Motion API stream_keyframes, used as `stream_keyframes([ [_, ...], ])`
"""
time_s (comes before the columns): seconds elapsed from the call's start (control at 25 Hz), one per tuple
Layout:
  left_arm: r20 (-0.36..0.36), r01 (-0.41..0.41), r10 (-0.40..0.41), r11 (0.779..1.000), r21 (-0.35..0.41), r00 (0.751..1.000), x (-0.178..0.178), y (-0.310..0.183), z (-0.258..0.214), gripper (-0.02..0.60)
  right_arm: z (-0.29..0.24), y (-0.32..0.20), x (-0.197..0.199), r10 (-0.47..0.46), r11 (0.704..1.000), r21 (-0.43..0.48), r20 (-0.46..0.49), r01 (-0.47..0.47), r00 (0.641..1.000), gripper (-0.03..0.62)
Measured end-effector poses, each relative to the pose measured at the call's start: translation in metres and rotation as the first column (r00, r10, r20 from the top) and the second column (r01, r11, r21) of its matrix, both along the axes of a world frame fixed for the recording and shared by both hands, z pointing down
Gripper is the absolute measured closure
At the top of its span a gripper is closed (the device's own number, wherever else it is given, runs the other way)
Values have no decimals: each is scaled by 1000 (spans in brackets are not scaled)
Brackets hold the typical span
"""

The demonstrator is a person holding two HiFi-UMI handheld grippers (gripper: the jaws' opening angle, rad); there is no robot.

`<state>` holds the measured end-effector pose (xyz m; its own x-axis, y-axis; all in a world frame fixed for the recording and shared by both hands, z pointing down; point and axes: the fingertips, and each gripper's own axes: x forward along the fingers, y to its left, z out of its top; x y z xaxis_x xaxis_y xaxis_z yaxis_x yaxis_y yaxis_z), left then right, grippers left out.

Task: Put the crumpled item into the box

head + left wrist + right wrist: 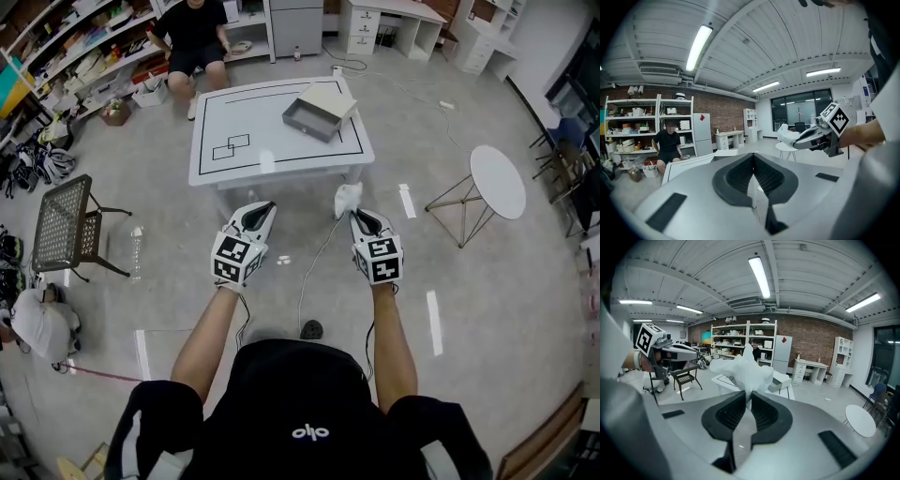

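My right gripper [355, 214] is shut on a white crumpled item [347, 197], held in the air short of the table's near edge. In the right gripper view the crumpled item [743, 371] bulges out above the closed jaws of the right gripper [747, 394]. The grey open box [314, 119], with a pale lid leaning on it, sits at the right of the white table [234, 164]. My left gripper [267, 206] hangs level beside the right one. In the left gripper view the left gripper [753, 155] is shut with nothing in it.
A person [195, 37] sits behind the table, by the shelves. A wicker chair [64, 225] and a water bottle [137, 251] stand to the left. To the right is a round white side table [497, 180]. A cable [314, 272] runs over the floor.
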<state>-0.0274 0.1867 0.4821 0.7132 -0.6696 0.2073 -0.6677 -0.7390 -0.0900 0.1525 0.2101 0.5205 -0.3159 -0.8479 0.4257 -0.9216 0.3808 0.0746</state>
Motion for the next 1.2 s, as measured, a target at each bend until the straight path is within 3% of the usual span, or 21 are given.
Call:
stream_keyframes([
  [0.44, 25, 5, -5, 1000, -2, 1000, 18, -55, 15, 574, 15, -63, 11, -28, 999, -21, 20, 28, 999, 549],
  [1.2, -14, -123, 123, 992, -7, 992, 23, -331, 4, 575, 16, -332, -11, 45, 997, -61, 0, -45, 999, 549],
])
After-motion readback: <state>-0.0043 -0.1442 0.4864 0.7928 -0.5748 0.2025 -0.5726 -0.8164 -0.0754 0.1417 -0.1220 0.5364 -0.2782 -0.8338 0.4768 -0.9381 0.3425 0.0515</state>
